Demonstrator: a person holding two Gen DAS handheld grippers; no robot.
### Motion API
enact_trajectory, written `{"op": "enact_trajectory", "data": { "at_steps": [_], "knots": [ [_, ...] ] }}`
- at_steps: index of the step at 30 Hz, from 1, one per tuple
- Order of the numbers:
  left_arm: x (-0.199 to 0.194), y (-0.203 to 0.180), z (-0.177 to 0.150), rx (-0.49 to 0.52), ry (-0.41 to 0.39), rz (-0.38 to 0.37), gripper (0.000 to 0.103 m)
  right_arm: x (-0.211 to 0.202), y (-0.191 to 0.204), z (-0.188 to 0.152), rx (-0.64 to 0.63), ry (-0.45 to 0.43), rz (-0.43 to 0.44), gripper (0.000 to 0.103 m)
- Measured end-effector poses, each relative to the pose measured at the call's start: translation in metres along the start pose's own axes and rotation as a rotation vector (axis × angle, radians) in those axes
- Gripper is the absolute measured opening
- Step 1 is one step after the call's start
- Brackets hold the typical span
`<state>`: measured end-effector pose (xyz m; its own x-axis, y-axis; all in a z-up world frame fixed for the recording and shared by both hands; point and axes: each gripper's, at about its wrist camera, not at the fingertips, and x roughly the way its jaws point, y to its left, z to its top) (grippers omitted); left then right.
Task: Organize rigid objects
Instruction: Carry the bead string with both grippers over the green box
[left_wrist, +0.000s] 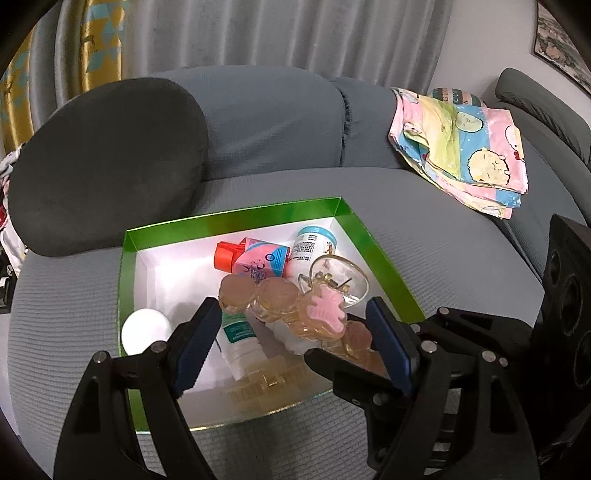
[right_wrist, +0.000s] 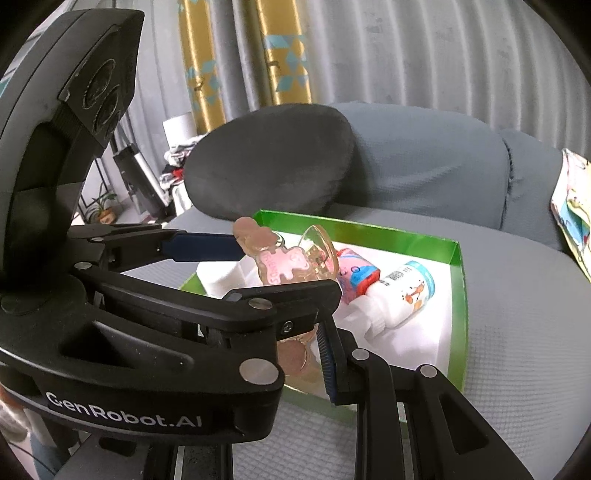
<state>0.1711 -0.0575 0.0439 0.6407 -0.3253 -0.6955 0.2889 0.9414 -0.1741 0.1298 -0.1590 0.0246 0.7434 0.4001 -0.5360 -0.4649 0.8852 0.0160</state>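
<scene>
Right gripper – jaws nearly closed, pinching the near end of a clear hair clip with a pink charm; clip hangs over the green box on the sofa. Left gripper – jaws wide apart either side of the clip, gripping nothing. Suggest lowering till the clip rests on the box floor before letting go, and aiming for the bare white patch – beyond lie the pink bottle and white bottle at the far wall.
</scene>
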Motion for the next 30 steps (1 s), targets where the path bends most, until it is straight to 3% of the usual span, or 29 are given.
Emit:
{"op": "enact_trajectory", "data": {
  "at_steps": [30],
  "knots": [
    [0.051,0.024,-0.005,-0.058,0.104,-0.008,0.08,0.055,-0.016,-0.005,0.019,0.152,-0.004,0.026]
  ]
}}
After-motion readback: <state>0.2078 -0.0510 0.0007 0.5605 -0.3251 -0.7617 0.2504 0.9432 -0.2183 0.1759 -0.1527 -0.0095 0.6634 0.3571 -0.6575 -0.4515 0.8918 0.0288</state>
